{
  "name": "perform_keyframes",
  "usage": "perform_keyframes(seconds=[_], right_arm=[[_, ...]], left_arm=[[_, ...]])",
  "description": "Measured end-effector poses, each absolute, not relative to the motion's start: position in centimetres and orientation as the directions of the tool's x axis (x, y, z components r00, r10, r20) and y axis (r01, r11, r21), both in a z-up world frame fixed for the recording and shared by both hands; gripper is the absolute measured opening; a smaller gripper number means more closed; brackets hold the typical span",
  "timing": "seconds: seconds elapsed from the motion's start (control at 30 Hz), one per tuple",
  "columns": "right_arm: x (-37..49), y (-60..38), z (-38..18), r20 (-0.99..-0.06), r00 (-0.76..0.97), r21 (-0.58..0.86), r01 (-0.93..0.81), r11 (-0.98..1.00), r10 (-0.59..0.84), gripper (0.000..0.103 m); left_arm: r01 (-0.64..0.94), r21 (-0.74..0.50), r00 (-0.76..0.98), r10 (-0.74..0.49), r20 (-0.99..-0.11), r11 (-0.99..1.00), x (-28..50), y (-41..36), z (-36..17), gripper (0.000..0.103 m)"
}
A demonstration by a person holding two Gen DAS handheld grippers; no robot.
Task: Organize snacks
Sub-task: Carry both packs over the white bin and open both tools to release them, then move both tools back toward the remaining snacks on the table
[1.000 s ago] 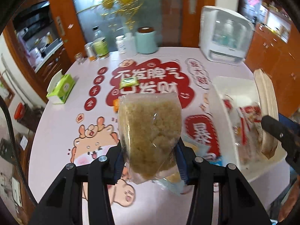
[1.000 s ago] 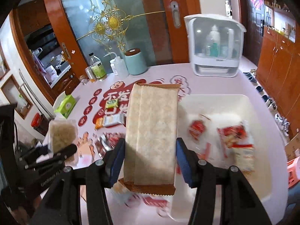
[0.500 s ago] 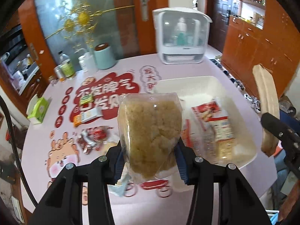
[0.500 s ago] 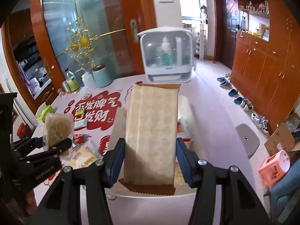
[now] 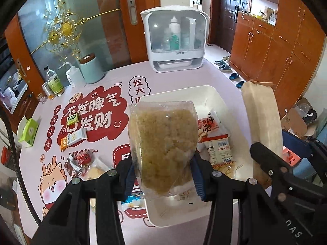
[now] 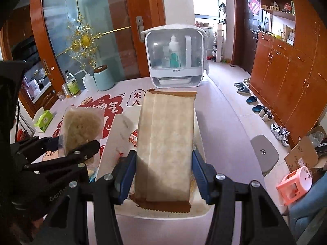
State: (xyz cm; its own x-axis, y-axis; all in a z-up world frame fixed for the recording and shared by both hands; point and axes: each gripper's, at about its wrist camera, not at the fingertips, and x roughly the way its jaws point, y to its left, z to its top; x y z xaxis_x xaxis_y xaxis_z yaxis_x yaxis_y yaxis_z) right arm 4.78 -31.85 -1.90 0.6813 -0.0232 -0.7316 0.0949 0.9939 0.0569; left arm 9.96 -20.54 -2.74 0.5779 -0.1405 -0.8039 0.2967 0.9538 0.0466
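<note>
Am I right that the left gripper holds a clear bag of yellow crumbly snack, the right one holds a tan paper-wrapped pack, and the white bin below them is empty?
Not quite: the white bin is not empty. The left wrist view shows several snack packets lying in it. The rest holds: the left gripper holds the clear bag of yellow crumbly snack, and the right gripper holds the tan paper-wrapped pack.

Bright daylight from the rear window point(image 6: 204, 2), sharp focus, strong fisheye bending, dark vignetted corners
</note>
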Motion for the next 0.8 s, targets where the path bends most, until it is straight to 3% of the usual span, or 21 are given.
perform_keyframes(seconds=[0.37, 0.53, 0.8], right_arm=[[7.0, -32.5, -2.7, -0.756, 0.654, 0.033, 0.095, 0.995, -0.037, 0.055], [7.7, -33.3, -3.5, -0.777, 0.628, 0.047, 0.116, 0.992, -0.036, 0.055], [7.6, -34.2, -3.9, -0.797, 0.605, 0.105, 0.138, 0.985, 0.0, 0.064]], left_arm=[[0.294, 0.058, 0.554, -0.12, -0.824, 0.954, 11.8, -21.6, -3.9, 0.048], [0.271, 0.084, 0.562, -0.087, -0.822, 0.959, 11.9, -21.0, -4.0, 0.088], [0.264, 0.085, 0.565, -0.082, -0.821, 0.961, 11.2, -20.0, -3.9, 0.091]])
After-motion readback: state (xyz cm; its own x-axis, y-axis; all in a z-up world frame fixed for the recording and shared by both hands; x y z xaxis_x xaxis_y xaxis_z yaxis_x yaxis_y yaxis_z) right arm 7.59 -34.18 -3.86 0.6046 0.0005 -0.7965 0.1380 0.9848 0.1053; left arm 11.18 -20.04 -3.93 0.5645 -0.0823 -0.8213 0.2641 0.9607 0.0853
